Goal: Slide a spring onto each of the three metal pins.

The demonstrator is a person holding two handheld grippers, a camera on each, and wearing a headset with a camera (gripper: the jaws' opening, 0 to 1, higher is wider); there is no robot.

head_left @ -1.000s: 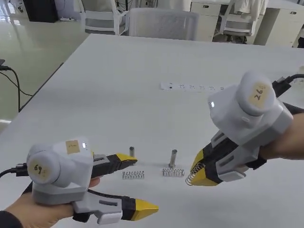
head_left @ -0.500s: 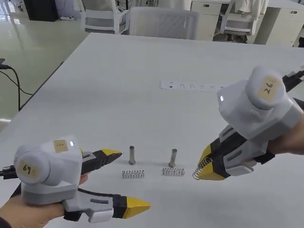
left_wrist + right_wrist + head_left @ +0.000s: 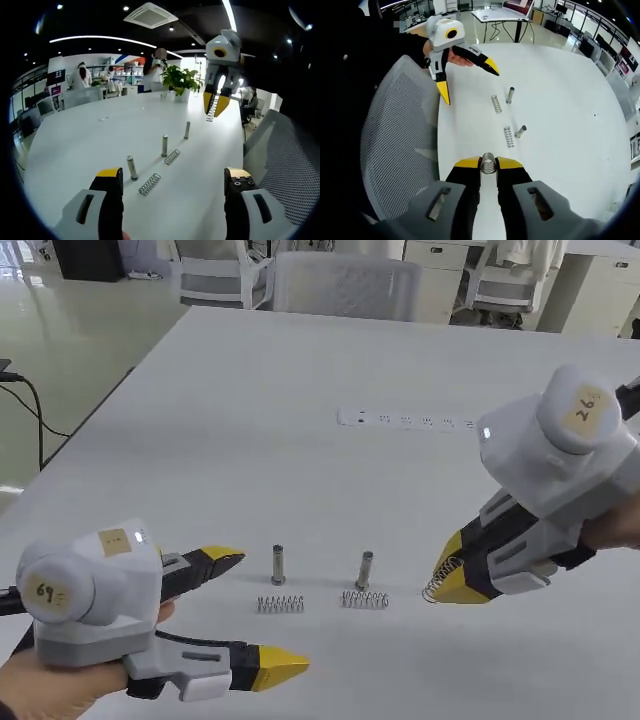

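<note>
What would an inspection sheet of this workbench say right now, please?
Surface: white table, flat.
Job's things: three metal pins stand upright, all bare; two loose springs lie beside them; third spring is gripped.
Clutter: power strip farther back on the table.
Grippers: left tongs open, holding nothing; right tongs shut on the third spring, above the table.
Cables: black cable on the floor, left of the table.
Surroundings: mesh chair at the far edge; people in the background of the left gripper view.

Three metal pins (image 3: pixel 131 166) (image 3: pixel 164 145) (image 3: pixel 187 130); three springs (image 3: pixel 149 183) (image 3: pixel 172 156) (image 3: pixel 213 108); two grippers (image 3: pixel 272 613) (image 3: pixel 440 590).
</note>
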